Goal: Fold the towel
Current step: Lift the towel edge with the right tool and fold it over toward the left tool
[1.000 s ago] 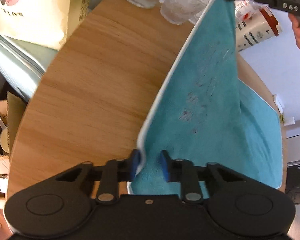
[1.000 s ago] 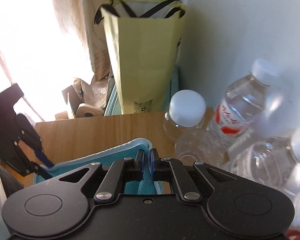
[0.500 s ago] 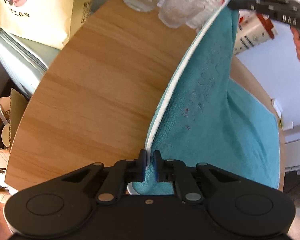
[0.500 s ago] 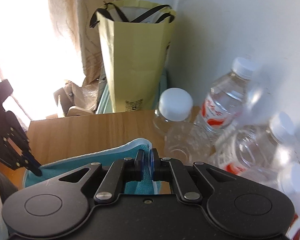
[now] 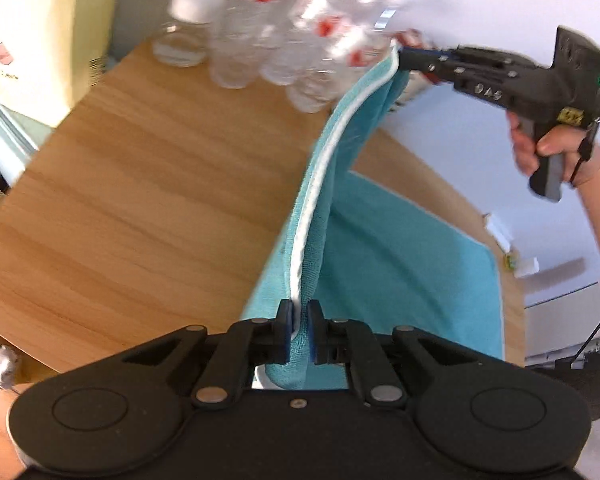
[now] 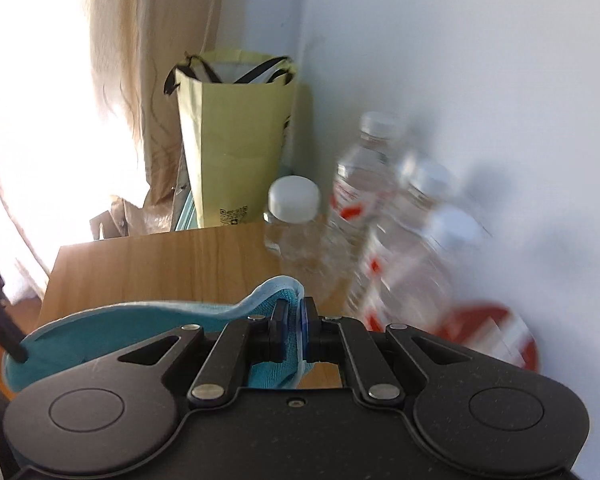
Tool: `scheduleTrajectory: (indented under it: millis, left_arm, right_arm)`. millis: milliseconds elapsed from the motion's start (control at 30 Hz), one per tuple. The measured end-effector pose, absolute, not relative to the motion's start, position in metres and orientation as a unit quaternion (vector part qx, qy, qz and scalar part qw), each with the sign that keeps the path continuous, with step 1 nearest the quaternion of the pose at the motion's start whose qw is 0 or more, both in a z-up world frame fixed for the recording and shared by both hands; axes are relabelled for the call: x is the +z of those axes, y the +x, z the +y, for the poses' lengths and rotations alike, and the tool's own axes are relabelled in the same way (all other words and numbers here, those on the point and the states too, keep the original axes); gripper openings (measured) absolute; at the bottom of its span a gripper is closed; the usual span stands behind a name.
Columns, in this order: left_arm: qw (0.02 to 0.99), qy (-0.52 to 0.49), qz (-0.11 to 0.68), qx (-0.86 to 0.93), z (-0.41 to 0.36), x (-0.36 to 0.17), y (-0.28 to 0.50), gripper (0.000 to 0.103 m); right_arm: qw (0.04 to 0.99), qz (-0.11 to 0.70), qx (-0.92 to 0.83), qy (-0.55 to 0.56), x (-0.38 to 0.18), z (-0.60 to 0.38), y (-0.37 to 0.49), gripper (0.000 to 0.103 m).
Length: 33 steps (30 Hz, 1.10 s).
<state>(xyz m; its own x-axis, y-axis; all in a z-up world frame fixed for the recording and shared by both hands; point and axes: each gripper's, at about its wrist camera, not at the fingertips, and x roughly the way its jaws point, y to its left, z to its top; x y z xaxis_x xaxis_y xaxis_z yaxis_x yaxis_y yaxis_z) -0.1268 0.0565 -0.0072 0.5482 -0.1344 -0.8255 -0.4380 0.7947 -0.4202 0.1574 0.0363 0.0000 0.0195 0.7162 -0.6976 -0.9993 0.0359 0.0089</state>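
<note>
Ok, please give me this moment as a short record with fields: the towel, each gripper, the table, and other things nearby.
towel: teal with white edge, one edge lifted, the rest lying on the table
left gripper: shut on a towel corner
right gripper: shut on another towel corner
table: wooden
bottles: clear plastic, white caps, standing at the wall end of the table
bag: yellow paper, black handles, beyond the table
</note>
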Motion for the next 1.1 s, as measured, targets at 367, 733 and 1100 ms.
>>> scheduleTrajectory:
  millis: [367,733,1100]
  left_arm:
    - [0.836,-0.308,0.453,0.045,-0.134,-0.029,-0.067,0.007]
    - [0.82,-0.284,0.496,-0.044,-0.245,-0.052,0.002,0.007]
    - [0.793,-0.242,0.548,-0.109,-0.31,-0.087,0.047,0.007]
  right_arm:
    - [0.727,0.277,0.602,-0.181,-0.002,-0.159,0.19,0.006]
    - [0.771,0.31,0.541,-0.128,-0.024,-0.289,0.231,0.006]
    - [0.797,0.355,0.471,-0.129,-0.077,-0.356,0.258,0.007]
